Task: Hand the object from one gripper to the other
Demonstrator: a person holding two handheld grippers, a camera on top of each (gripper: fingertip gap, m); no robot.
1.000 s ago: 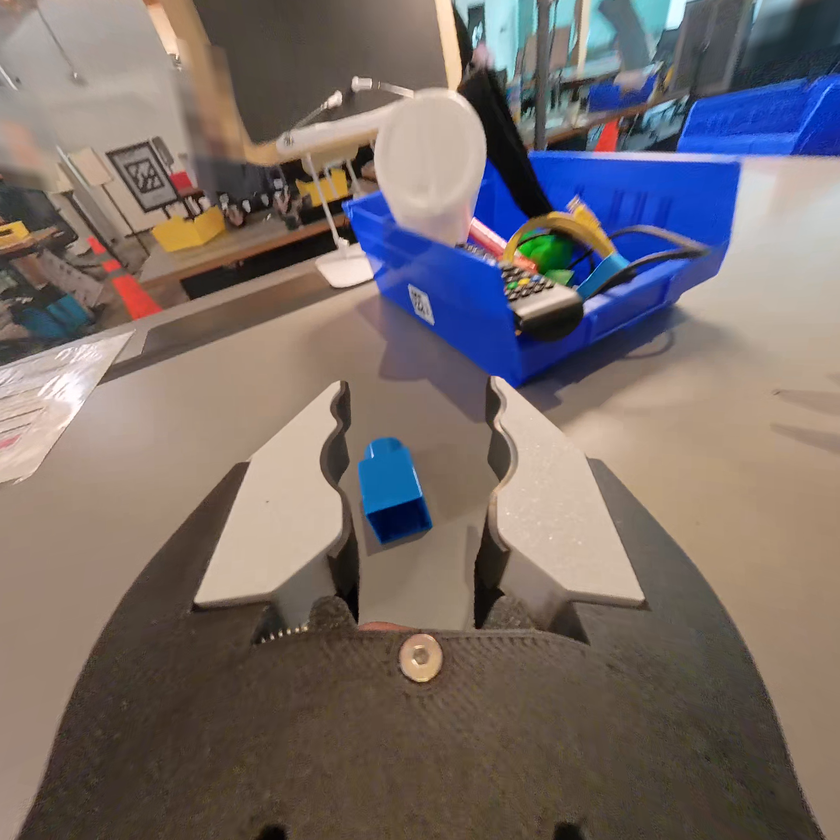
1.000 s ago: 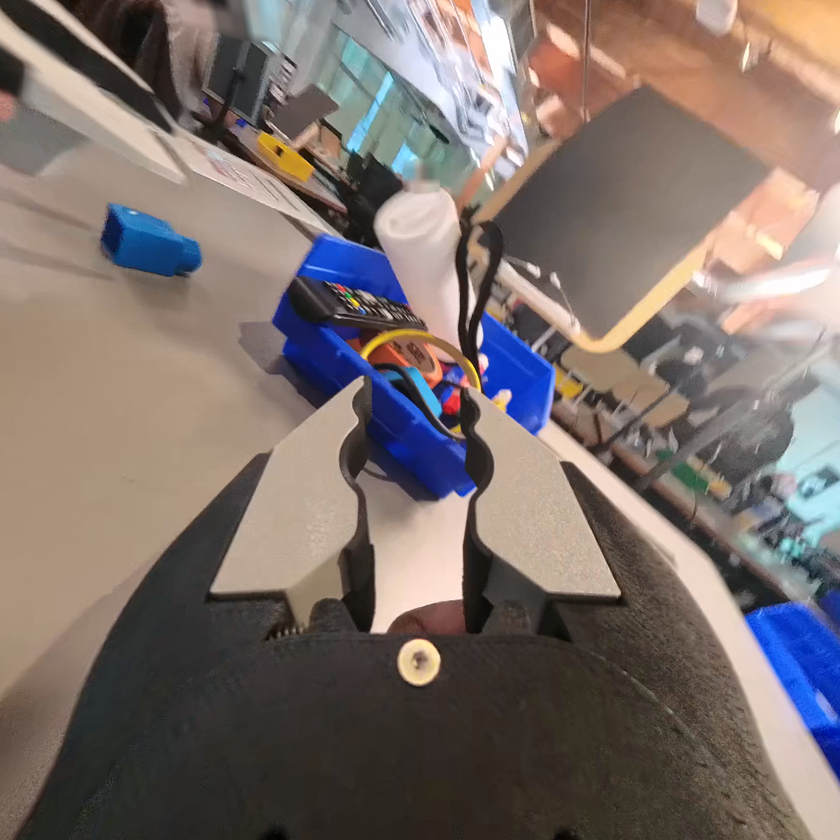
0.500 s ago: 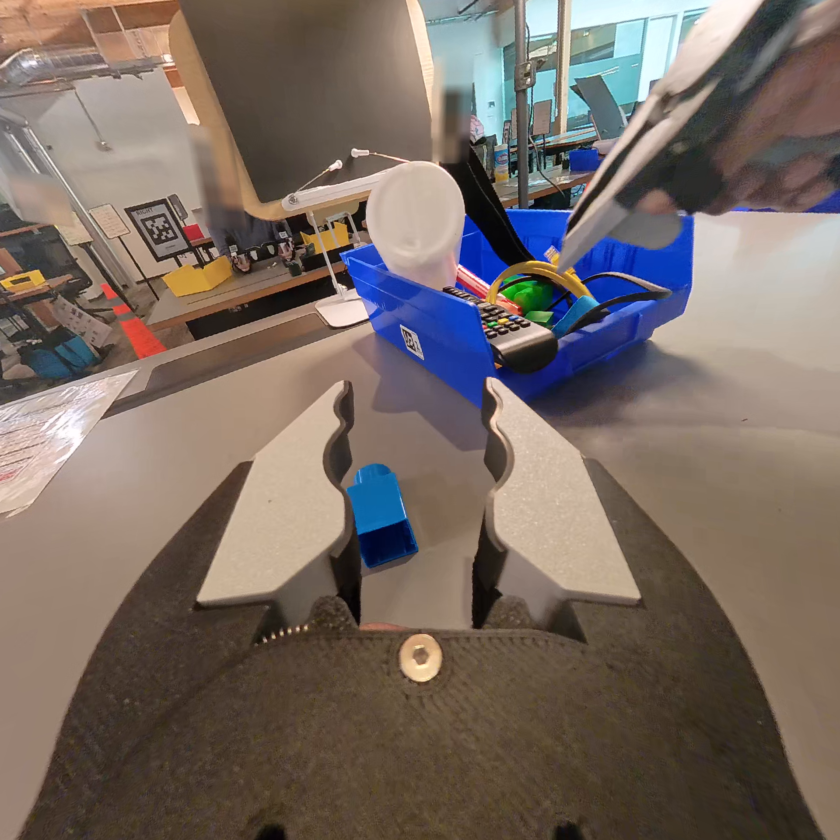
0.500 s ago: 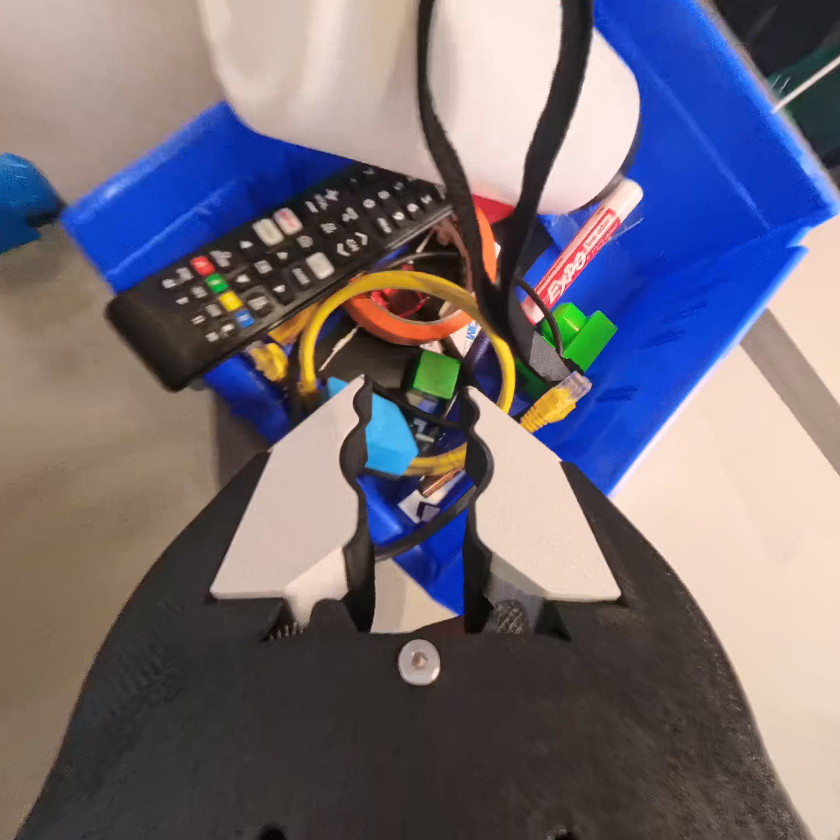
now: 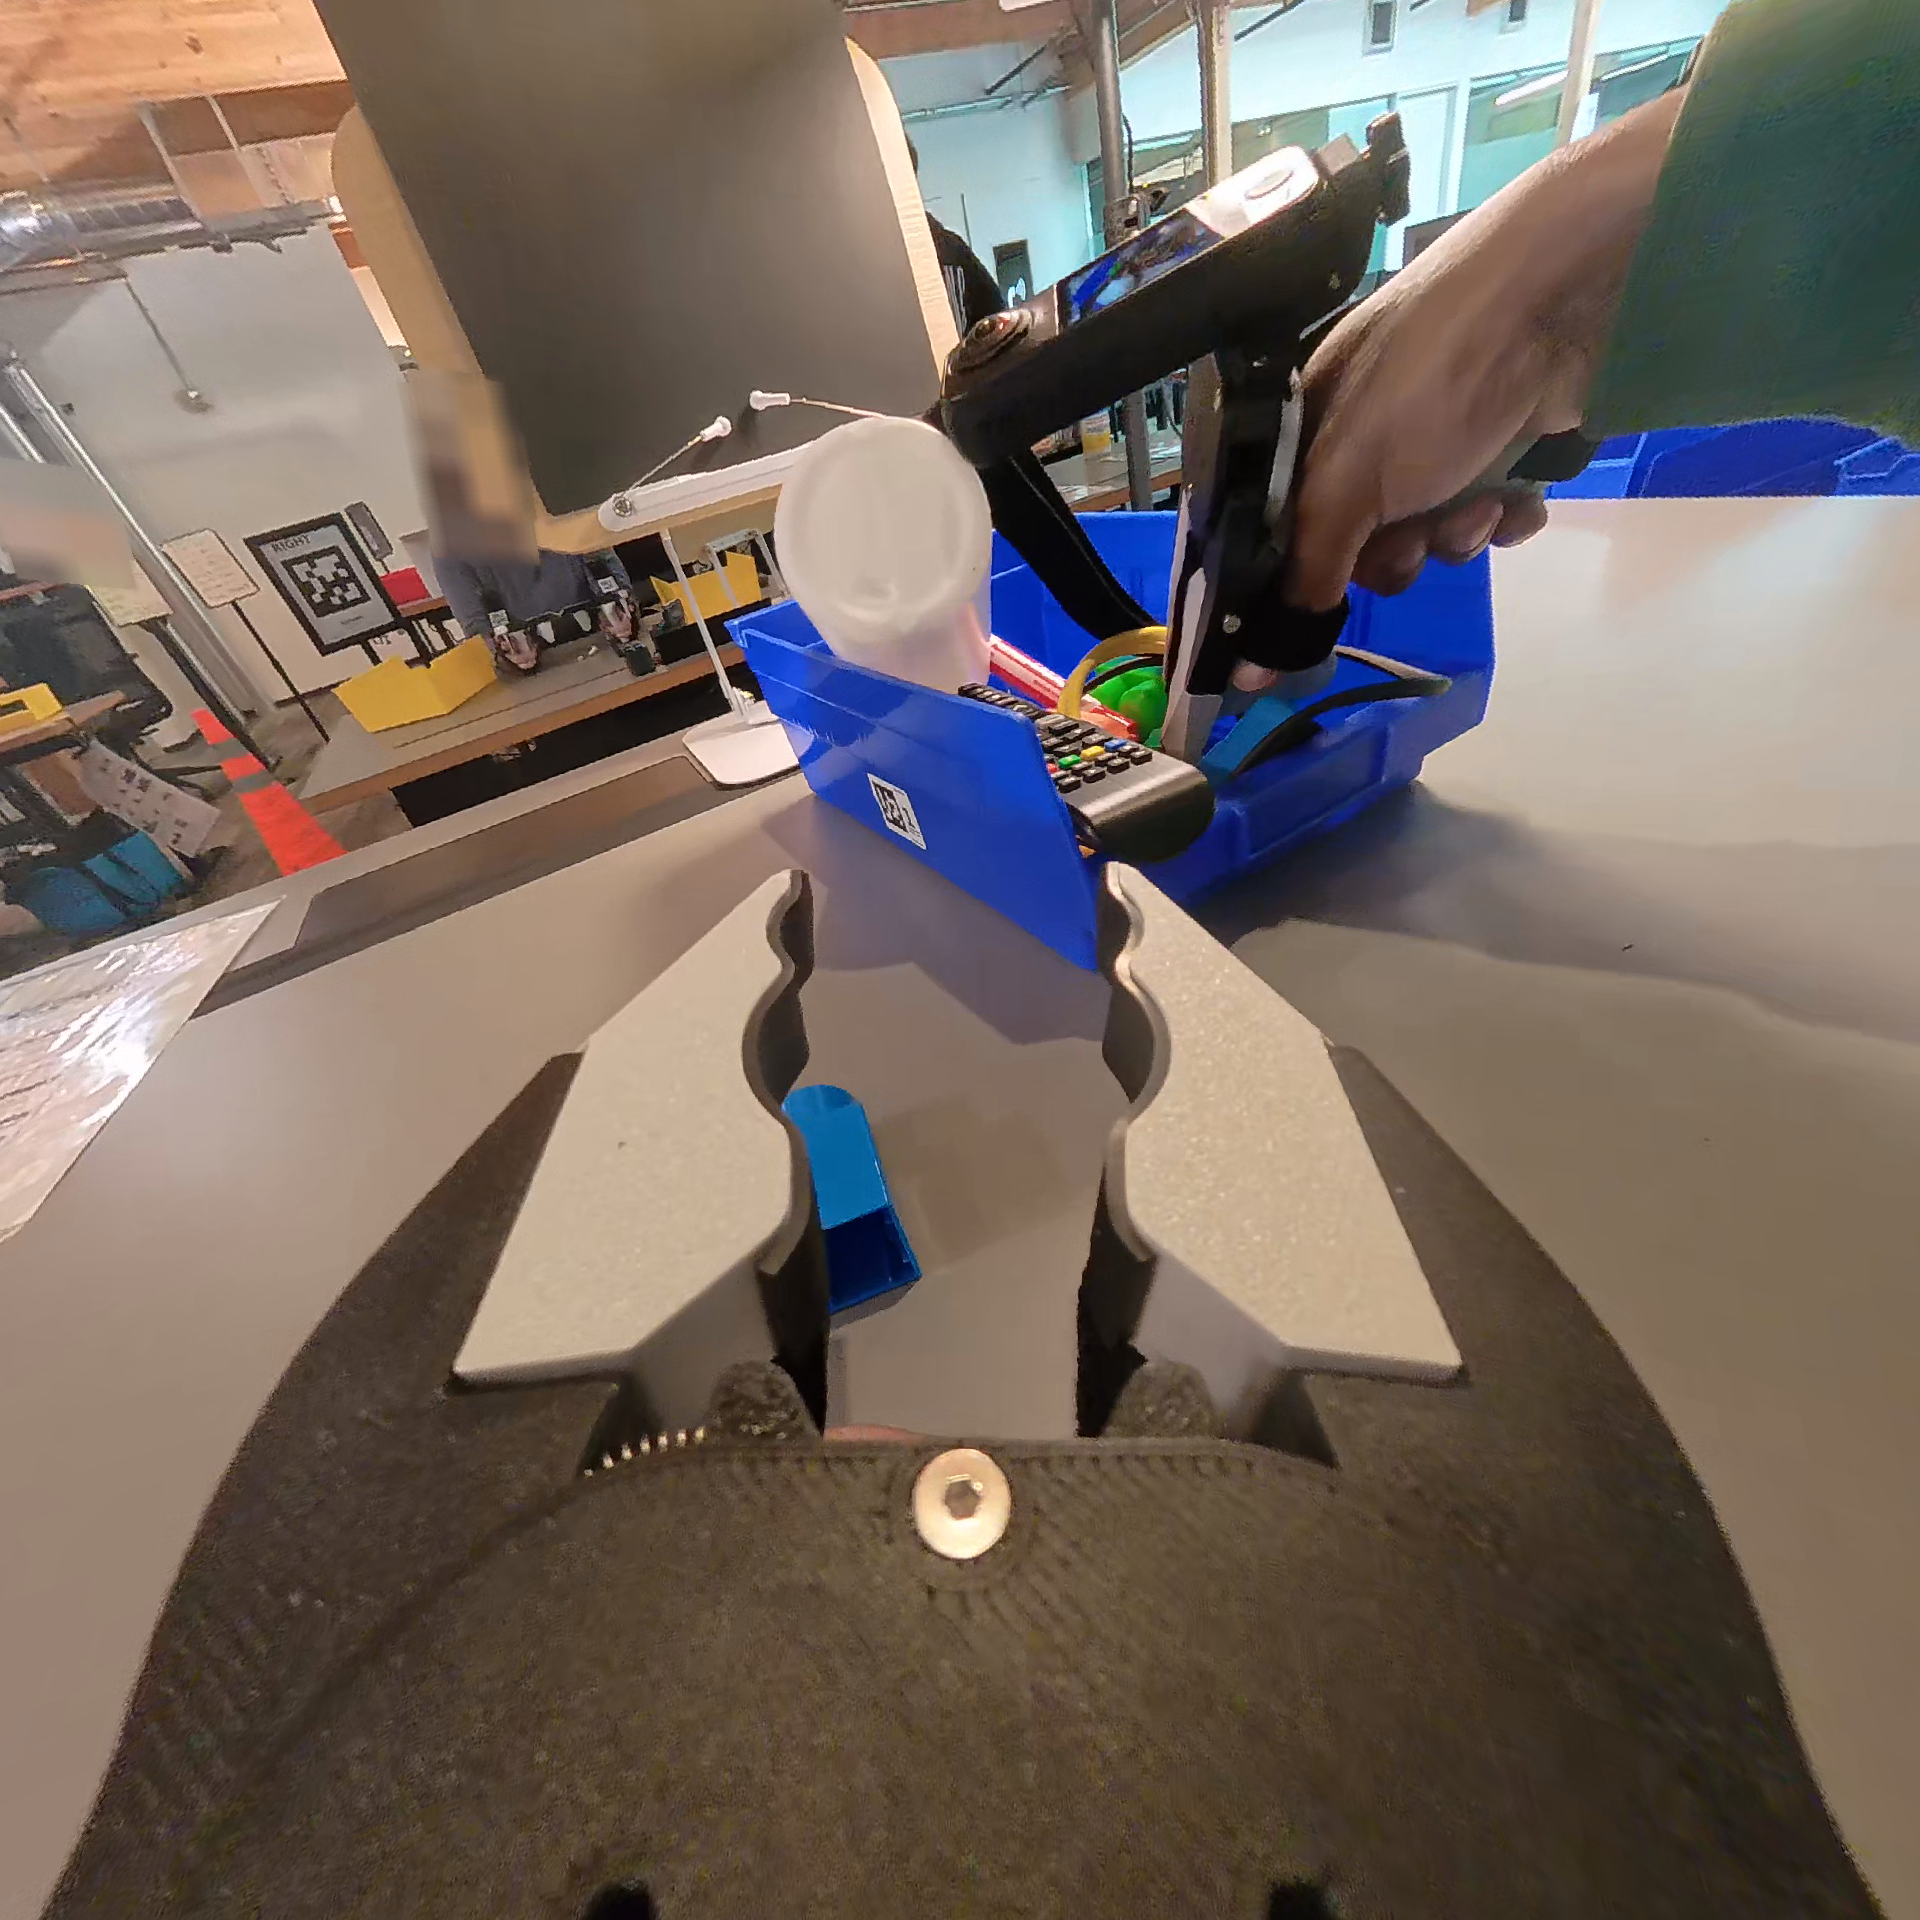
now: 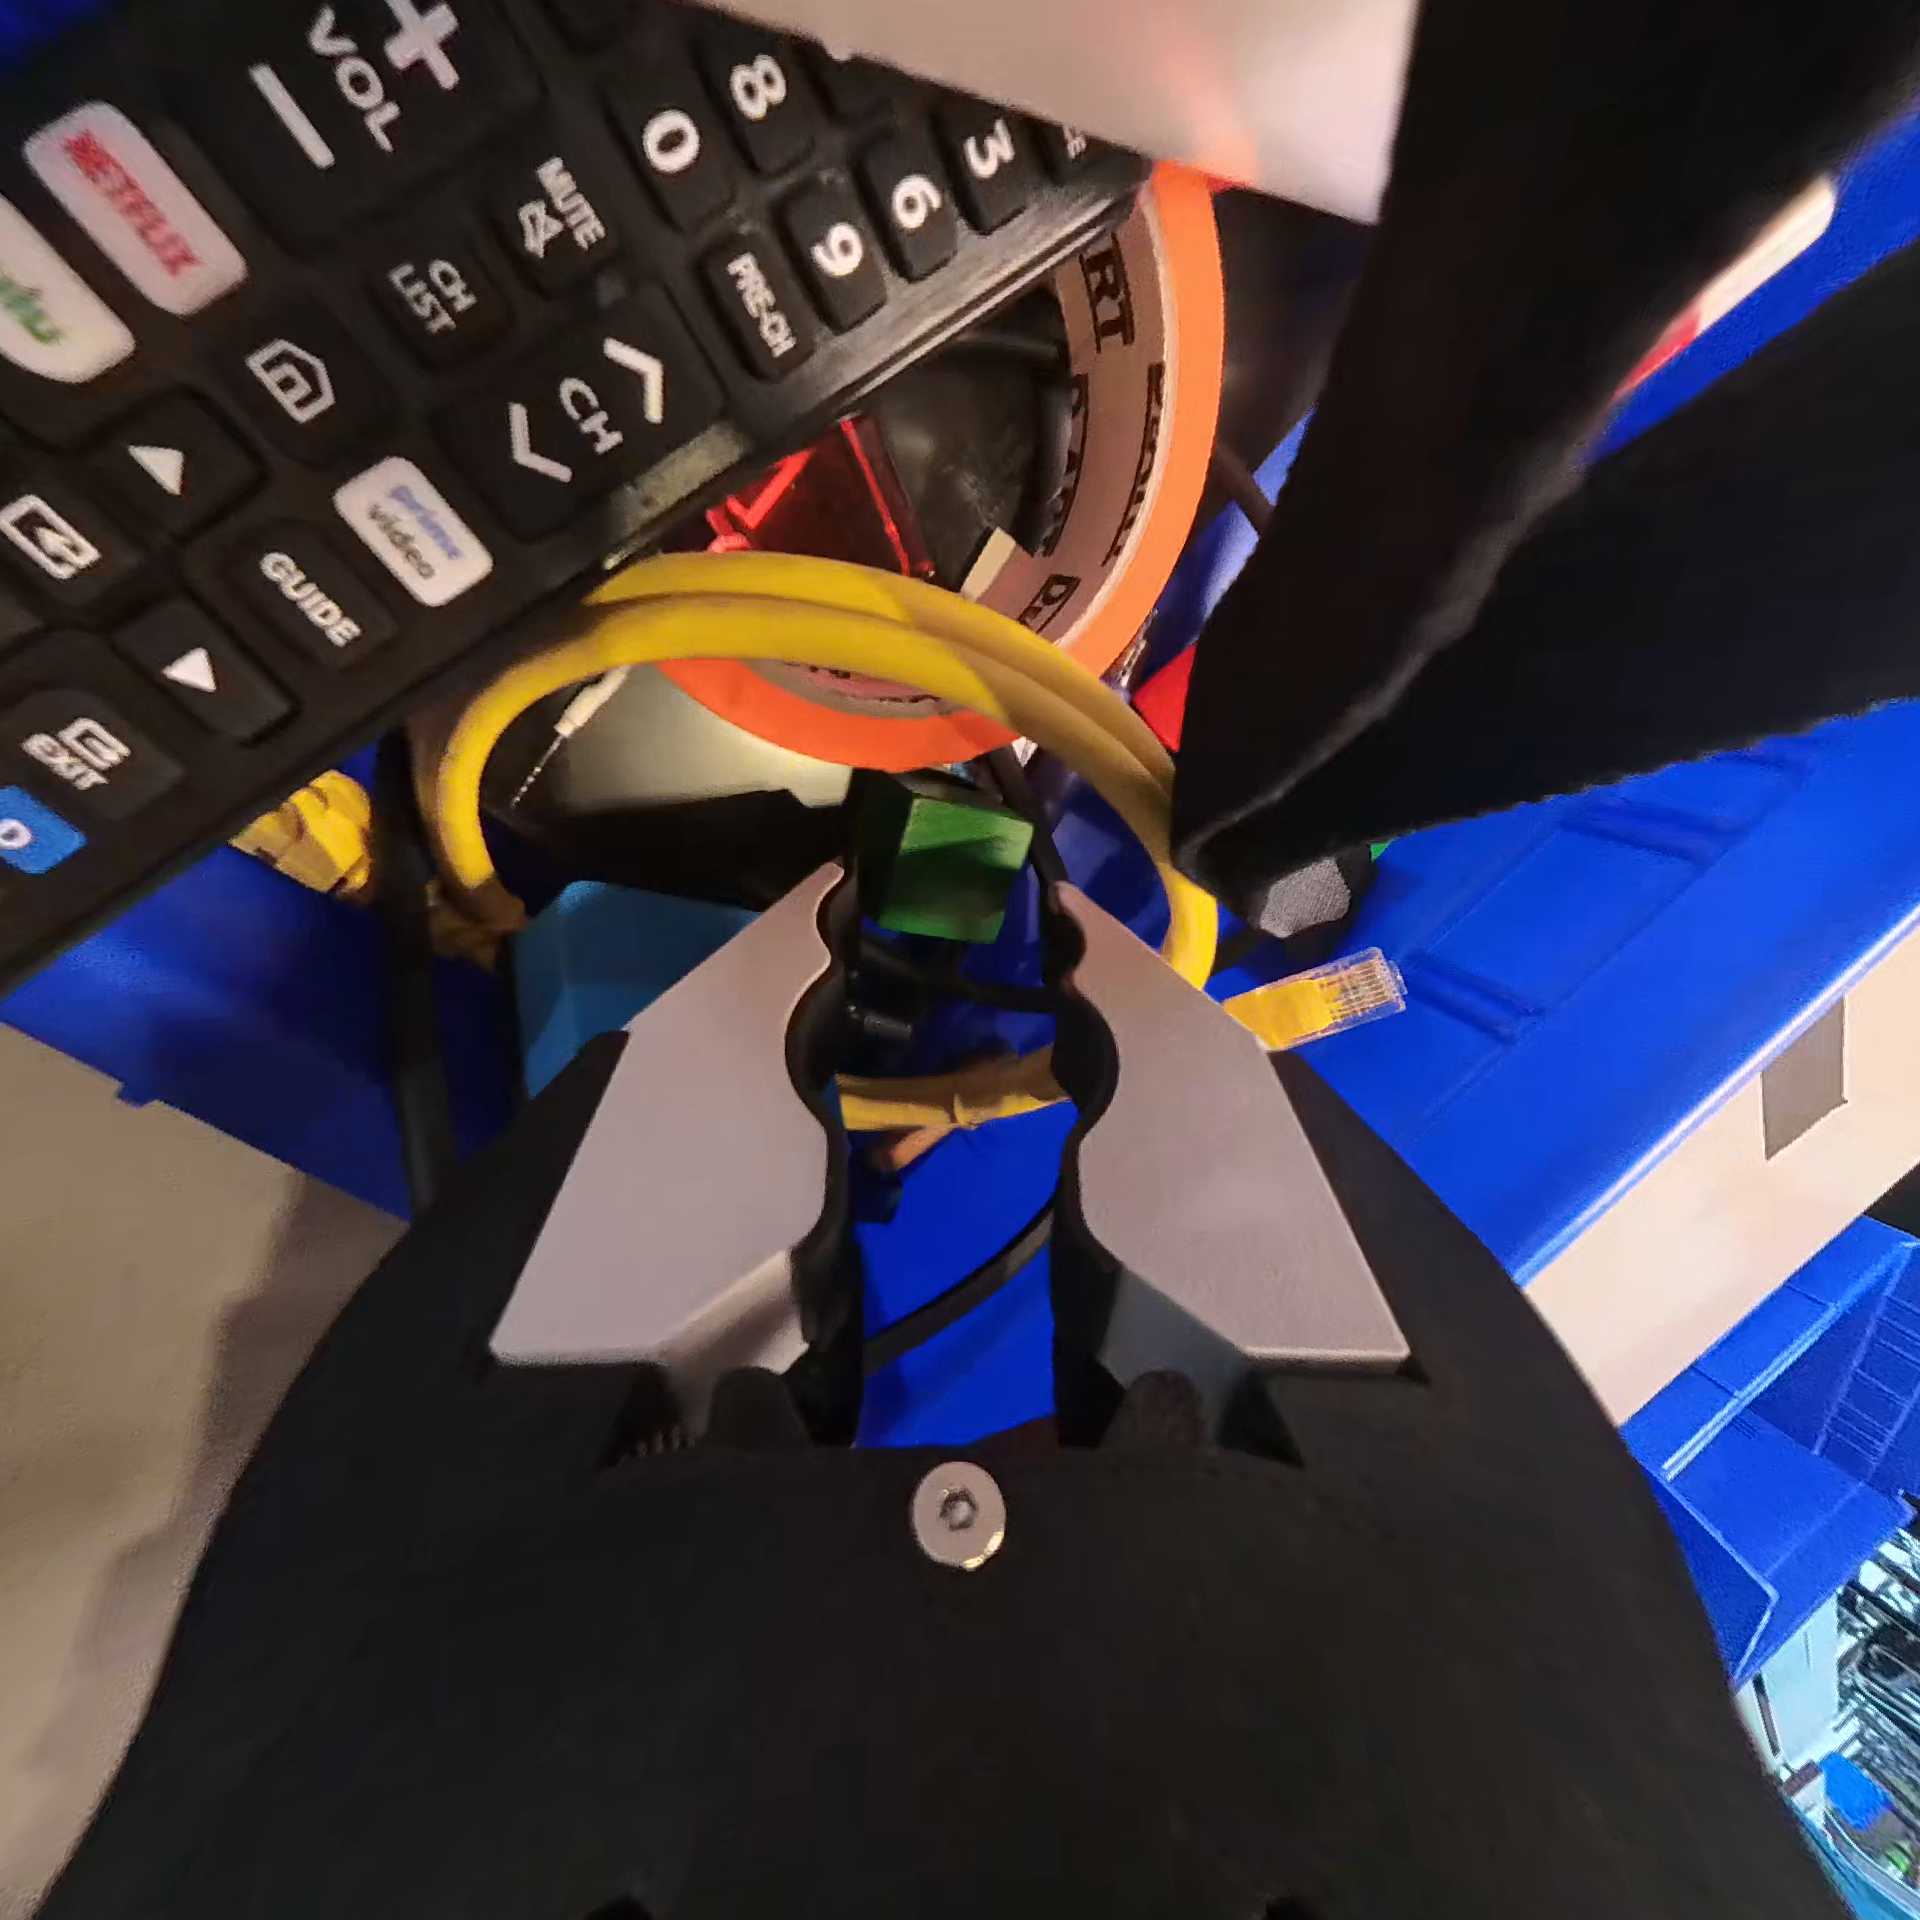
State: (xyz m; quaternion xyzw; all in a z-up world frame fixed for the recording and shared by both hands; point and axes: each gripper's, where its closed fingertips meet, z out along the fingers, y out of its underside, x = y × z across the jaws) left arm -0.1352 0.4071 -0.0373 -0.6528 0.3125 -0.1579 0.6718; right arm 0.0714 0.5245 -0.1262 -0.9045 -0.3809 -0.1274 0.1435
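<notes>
A small blue block (image 5: pixel 847 1195) lies on the grey table (image 5: pixel 1558 1039), between my left gripper's fingers and against the inner side of the left finger. My left gripper (image 5: pixel 953 894) is open around it and low over the table. My right gripper (image 6: pixel 945 883) is open and reaches down into the blue bin (image 6: pixel 1507 935). Its tips stand just short of a green block (image 6: pixel 951 862), and a yellow cable (image 6: pixel 727 613) crosses between its fingers. In the left wrist view a hand holds the right gripper (image 5: pixel 1184 727) tip-down in the bin (image 5: pixel 935 748).
The bin also holds a black remote (image 6: pixel 364 364), an orange tape roll (image 6: pixel 1174 416), a black strap (image 6: pixel 1558 520) and a white cup (image 5: pixel 883 551). A plastic-covered sheet (image 5: pixel 73 1049) lies at the table's left edge. A white lamp base (image 5: pixel 738 748) stands behind the bin. Some 25 cm of space lies between my two pairs of fingers.
My right gripper has dropped deeper into the bin, close to the green block. My left gripper has slid forward, so the blue block sits farther back against its left finger.
</notes>
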